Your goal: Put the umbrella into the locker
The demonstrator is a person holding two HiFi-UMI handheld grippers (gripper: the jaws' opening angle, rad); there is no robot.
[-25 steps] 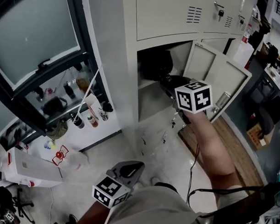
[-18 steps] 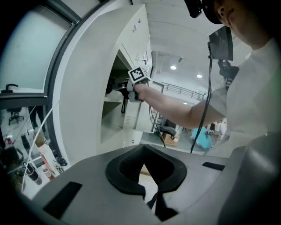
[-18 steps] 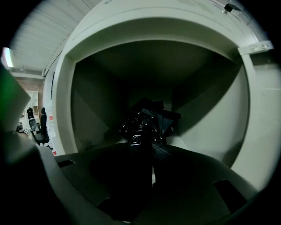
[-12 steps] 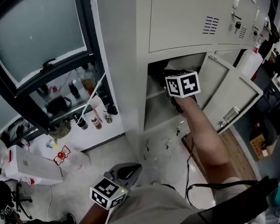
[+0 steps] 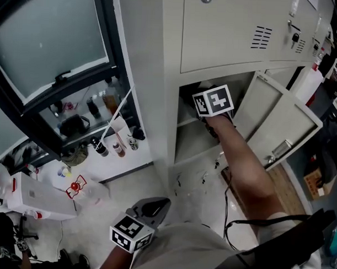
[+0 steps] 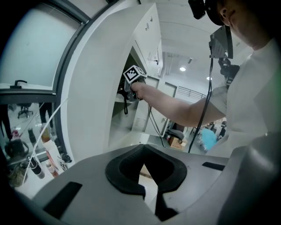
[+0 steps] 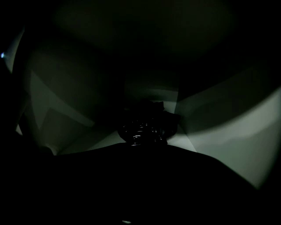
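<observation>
The black folded umbrella point(image 7: 142, 127) shows in the right gripper view as a dark glossy bundle just beyond my right gripper point(image 7: 142, 147), which is shut on it. Around it lie the dim grey walls of the locker's inside. In the head view only the right gripper's marker cube point(image 5: 214, 101) and my forearm show at the mouth of the open locker compartment point(image 5: 193, 138); the jaws and umbrella are hidden inside. A black strap point(image 6: 125, 104) hangs below that gripper in the left gripper view. My left gripper point(image 5: 156, 204) hangs low over the floor, shut and holding nothing.
The locker's door point(image 5: 277, 115) stands swung open to the right. The closed upper locker doors point(image 5: 238, 29) are above. Bottles and cans point(image 5: 110, 145) stand on a low sill at the left by a window. A white box point(image 5: 36, 201) lies on the floor.
My right gripper has moved up and left with the umbrella, from in front of the opening to inside the compartment. The left gripper stays low.
</observation>
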